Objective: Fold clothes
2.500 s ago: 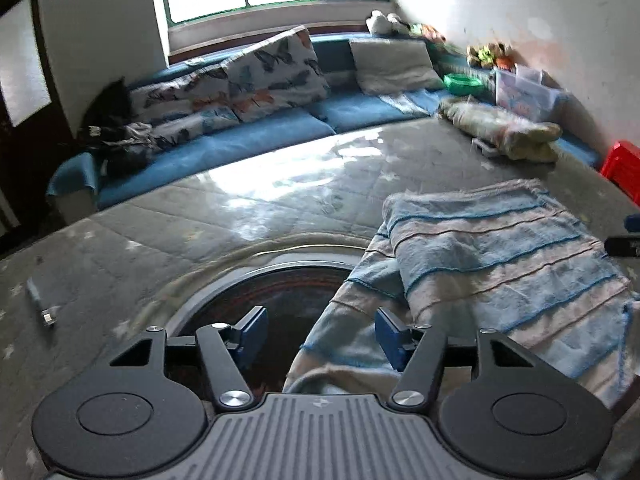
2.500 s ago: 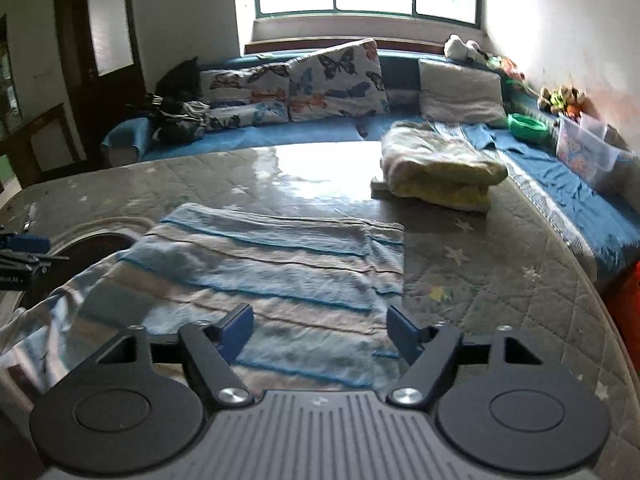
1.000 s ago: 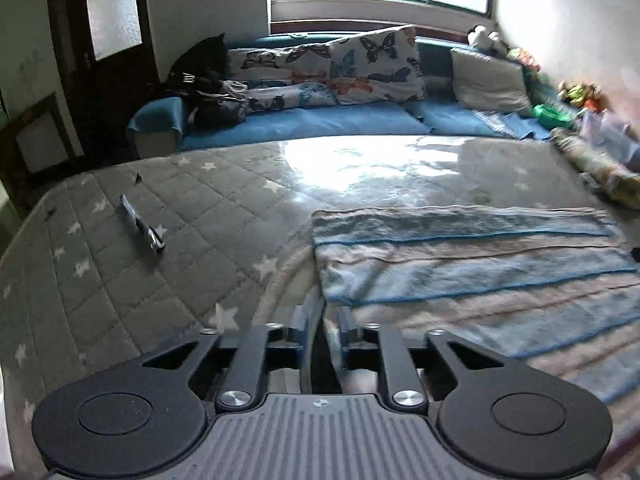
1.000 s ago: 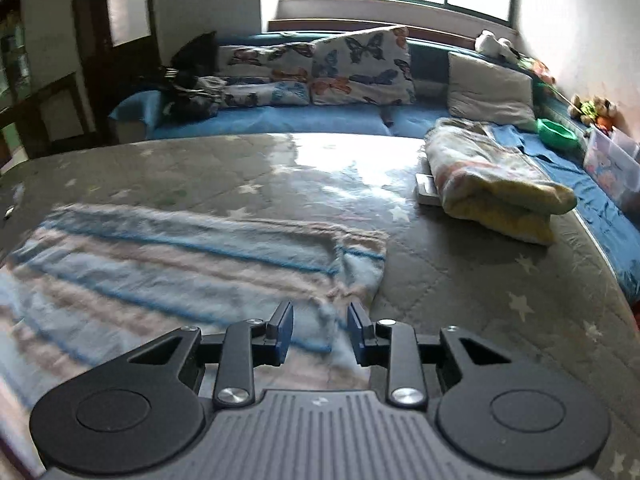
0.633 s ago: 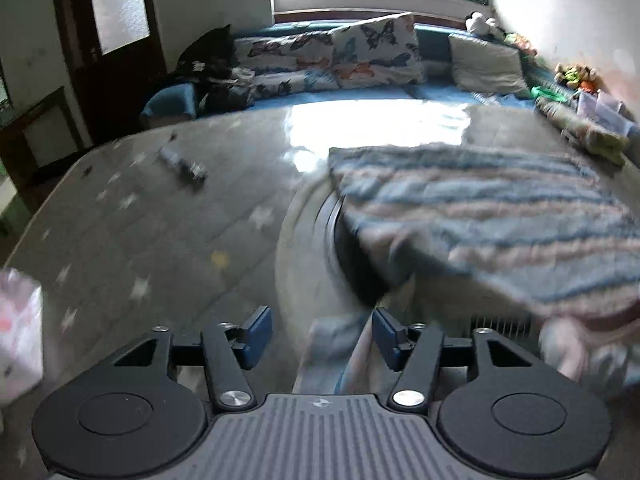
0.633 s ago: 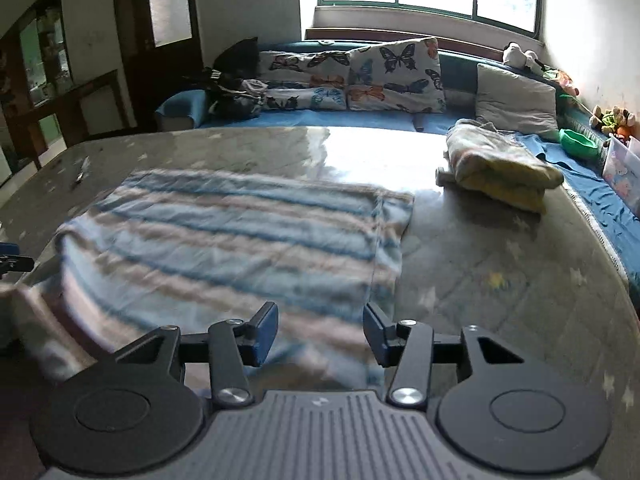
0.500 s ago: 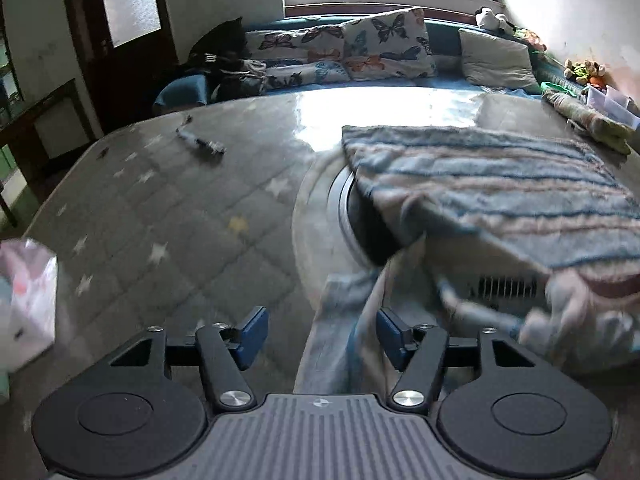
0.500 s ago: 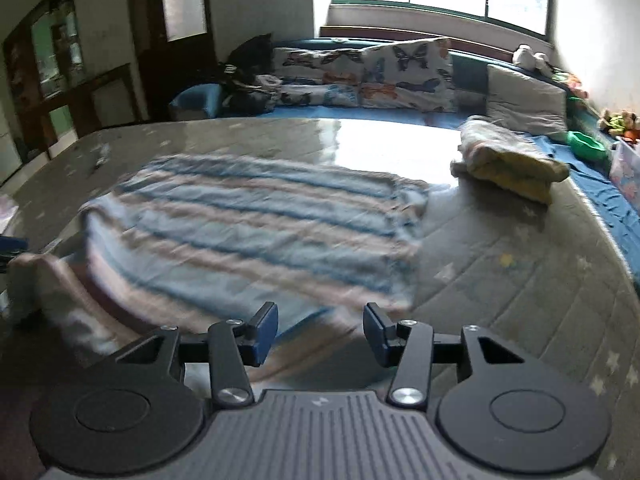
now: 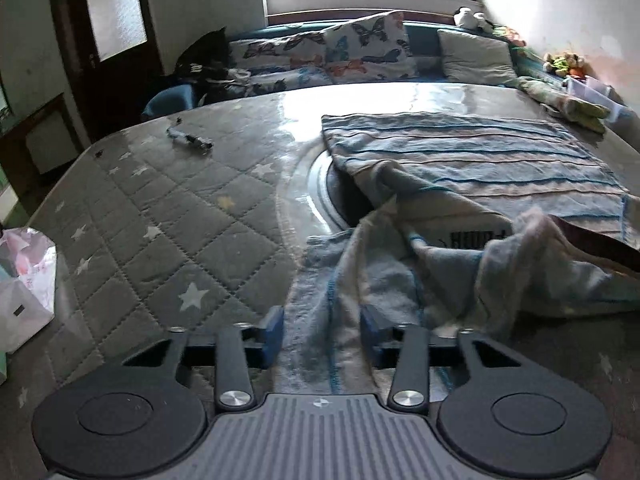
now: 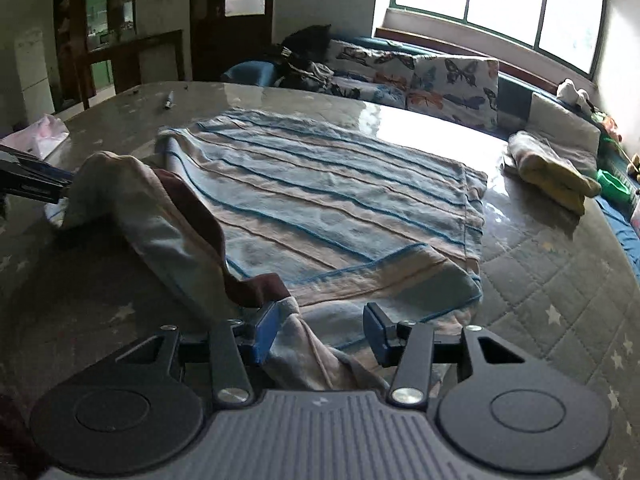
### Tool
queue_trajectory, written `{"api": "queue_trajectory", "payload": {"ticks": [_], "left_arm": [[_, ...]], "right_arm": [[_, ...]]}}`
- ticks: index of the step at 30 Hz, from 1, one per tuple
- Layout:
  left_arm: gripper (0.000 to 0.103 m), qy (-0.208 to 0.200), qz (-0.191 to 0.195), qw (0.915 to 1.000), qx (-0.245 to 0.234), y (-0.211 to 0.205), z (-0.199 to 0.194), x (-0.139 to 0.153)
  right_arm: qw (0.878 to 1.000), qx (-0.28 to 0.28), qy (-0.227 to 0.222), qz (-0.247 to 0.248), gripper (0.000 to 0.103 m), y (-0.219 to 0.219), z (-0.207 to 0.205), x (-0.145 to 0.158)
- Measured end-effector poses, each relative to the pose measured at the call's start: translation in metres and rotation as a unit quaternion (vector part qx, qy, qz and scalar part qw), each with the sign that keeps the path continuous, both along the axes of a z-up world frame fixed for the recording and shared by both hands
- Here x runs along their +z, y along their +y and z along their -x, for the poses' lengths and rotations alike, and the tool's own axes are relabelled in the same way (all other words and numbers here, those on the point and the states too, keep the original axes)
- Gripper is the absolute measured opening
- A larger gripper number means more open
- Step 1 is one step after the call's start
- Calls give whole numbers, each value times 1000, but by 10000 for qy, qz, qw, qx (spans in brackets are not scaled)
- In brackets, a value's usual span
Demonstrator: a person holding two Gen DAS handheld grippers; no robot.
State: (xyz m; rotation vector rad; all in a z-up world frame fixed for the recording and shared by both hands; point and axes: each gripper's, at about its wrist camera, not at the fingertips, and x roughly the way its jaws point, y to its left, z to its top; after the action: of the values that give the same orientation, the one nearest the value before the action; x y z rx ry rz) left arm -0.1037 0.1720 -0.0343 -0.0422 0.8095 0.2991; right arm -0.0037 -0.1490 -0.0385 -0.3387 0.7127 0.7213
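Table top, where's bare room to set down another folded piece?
Bare quilted cover lies left of the striped blanket, bordered by the small tool at the far edge. Another bare patch sits between the blanket's right edge and the folded yellow bundle. The near middle is crowded with bunched cloth.

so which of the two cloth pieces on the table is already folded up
The yellowish rolled bundle near the blue sofa side; the blue striped blanket lies mostly spread flat, its near edge between both grippers.

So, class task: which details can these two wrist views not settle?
- Label print, left wrist view: blurred, partly under a fold.
- Round recess, left wrist view: mostly covered by striped cloth.
- Left gripper, right wrist view: cut by frame edge.
- Small table object, left wrist view: too small.
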Motion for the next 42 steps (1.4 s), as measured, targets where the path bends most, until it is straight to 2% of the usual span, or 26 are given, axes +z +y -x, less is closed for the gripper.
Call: {"api": "queue_trajectory", "payload": {"ticks": [3, 7, 10, 11, 13, 14, 15, 16, 18, 20, 23, 24, 25, 27, 33, 37, 40, 42], "left_arm": [[7, -25, -1, 10000, -1, 0, 2, 1], [6, -92, 48, 9999, 82, 3, 10, 5], [9, -127, 231, 9995, 172, 4, 15, 8], [15, -138, 293, 9993, 203, 5, 17, 9], [37, -224, 298, 9991, 219, 4, 20, 13], [61, -252, 306, 9989, 247, 4, 22, 14], [66, -265, 277, 9989, 255, 4, 22, 14], [66, -277, 242, 9990, 260, 3, 22, 13], [66, -217, 234, 9992, 252, 1, 20, 9], [64, -142, 266, 9992, 246, 1, 18, 5], [32, -79, 365, 9991, 205, 1, 17, -1], [15, -104, 356, 9991, 199, 1, 19, 0], [10, -131, 341, 9991, 193, 1, 20, 1], [7, -186, 312, 9992, 183, 1, 23, 4], [6, -453, 51, 9986, 275, 8, 49, 26], [6, -297, -77, 9990, 332, 14, 63, 26], [8, -124, -138, 9992, 342, 16, 69, 21], [11, -23, -147, 9990, 430, 18, 72, 17]], "right_arm": [[9998, 115, 5, -160, 48, 0, 6, 4], [9989, 310, -7, -354, 49, 4, 12, 6], [9985, 390, -34, -387, 50, 11, 11, 4], [9984, 395, -13, -396, 50, 14, 10, 3], [9984, 396, 50, -411, 50, 18, 8, 1], [9983, 420, 52, -398, 49, 21, 8, -1], [9983, 438, 32, -379, 48, 23, 9, -2], [9984, 440, 19, -364, 48, 24, 10, -4], [9984, 426, 33, -359, 37, 26, 10, -6], [9984, 428, -8, -363, 35, 26, 14, -6], [9982, 442, -96, -392, 23, 24, 18, -3], [9981, 442, -112, -409, 20, 22, 19, -2], [9980, 440, -125, -427, 20, 20, 21, -1], [9978, 437, -158, -466, 17, 17, 23, 2], [9955, 678, -255, -614, 17, -5, 41, 15], [9942, 976, 126, -444, 19, -13, 55, 4], [9922, 1157, 360, -289, 27, -17, 63, -4], [9920, 1118, 435, -401, 28, -22, 62, 1]]}}
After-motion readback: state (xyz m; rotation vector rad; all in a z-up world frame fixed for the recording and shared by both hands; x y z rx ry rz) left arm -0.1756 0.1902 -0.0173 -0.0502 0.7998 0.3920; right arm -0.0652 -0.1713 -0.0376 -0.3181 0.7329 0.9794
